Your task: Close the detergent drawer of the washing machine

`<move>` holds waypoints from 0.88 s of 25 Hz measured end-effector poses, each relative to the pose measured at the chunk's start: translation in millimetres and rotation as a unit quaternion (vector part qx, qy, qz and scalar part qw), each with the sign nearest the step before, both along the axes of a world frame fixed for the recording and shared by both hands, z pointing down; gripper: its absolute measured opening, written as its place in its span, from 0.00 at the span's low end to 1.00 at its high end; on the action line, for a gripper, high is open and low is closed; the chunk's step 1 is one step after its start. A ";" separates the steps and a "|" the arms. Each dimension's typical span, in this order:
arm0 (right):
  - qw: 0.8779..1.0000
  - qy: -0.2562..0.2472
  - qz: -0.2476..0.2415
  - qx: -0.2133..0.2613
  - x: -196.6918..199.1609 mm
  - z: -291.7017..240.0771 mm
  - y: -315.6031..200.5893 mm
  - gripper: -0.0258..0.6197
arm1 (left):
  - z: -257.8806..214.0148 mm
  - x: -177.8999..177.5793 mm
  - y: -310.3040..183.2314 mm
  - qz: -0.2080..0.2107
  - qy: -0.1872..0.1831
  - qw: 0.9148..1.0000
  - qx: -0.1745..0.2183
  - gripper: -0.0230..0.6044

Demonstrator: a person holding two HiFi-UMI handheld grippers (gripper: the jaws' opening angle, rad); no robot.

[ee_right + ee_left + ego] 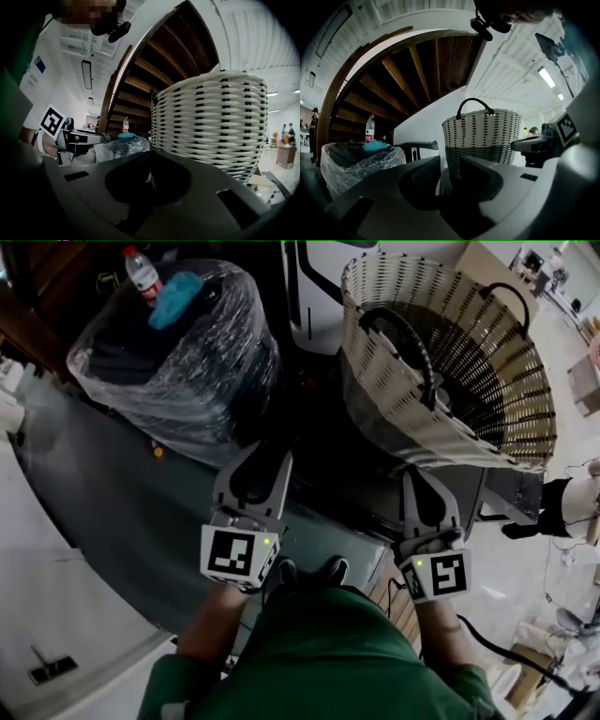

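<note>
No detergent drawer can be made out in any view. A white panel with dark trim (323,292) shows at the top of the head view, and I cannot tell whether it is the washing machine. My left gripper (272,457) hangs over the dark floor, its jaws a narrow gap apart with nothing between them (449,164). My right gripper (417,474) is held just below the wicker basket (450,352), shut and empty (150,157). The basket (211,122) fills the right gripper view close up and stands straight ahead of the left gripper (483,136).
A bin wrapped in clear plastic (178,352) stands at the back left, with a water bottle (141,273) and a blue cloth (178,296) on top. A dark box (375,493) sits under the basket. A wooden staircase (408,70) rises overhead.
</note>
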State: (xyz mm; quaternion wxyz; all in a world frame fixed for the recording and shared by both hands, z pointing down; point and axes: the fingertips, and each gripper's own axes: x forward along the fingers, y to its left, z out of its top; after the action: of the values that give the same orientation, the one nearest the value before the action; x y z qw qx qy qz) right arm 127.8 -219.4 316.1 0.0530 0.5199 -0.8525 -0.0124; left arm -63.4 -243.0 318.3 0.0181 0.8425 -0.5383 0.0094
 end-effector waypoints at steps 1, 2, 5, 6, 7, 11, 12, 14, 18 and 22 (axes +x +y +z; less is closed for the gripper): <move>1.000 0.003 0.002 -0.004 1.3 0.1 2.4 0.07 | -0.2 -0.8 2.6 -0.002 -0.003 1.000 0.001 0.26; 1.000 0.008 0.004 -0.008 2.5 0.9 4.4 0.07 | 0.2 -1.5 4.8 -0.004 -0.004 1.000 0.001 0.26; 1.000 0.017 0.006 -0.019 4.3 3.1 9.7 0.07 | 1.3 -1.9 9.7 -0.003 -0.003 1.000 -0.001 0.26; 1.000 0.019 0.006 -0.021 4.5 3.3 11.3 0.07 | 1.2 -1.8 11.3 -0.003 -0.002 1.000 -0.001 0.26; 1.000 0.019 0.006 -0.021 4.4 2.5 12.8 0.07 | 0.6 -1.9 12.9 -0.004 -0.002 1.000 -0.001 0.26; 1.000 0.016 0.005 -0.012 4.3 -2.3 17.1 0.07 | -4.3 -0.5 17.6 -0.003 -0.005 1.000 0.004 0.26; 1.000 0.015 0.004 -0.009 4.3 -3.4 17.8 0.07 | -4.8 0.0 18.2 -0.003 -0.005 1.000 0.005 0.26; 1.000 0.012 0.001 0.001 3.8 -6.6 19.0 0.07 | -4.3 0.8 19.6 -0.003 -0.004 1.000 0.004 0.26; 1.000 0.014 -0.006 0.014 3.7 -9.7 20.9 0.07 | -1.8 2.2 22.8 -0.004 0.003 1.000 -0.001 0.26; 1.000 0.024 -0.005 -0.009 6.9 -2.7 25.3 0.07 | -3.2 3.1 26.5 -0.008 0.006 1.000 0.001 0.25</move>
State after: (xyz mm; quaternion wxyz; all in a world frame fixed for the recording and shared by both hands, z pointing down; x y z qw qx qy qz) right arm 134.7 -194.0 313.4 0.0779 0.5150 -0.8535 -0.0179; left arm -60.2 -216.5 315.1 0.0207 0.8381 -0.5451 0.0037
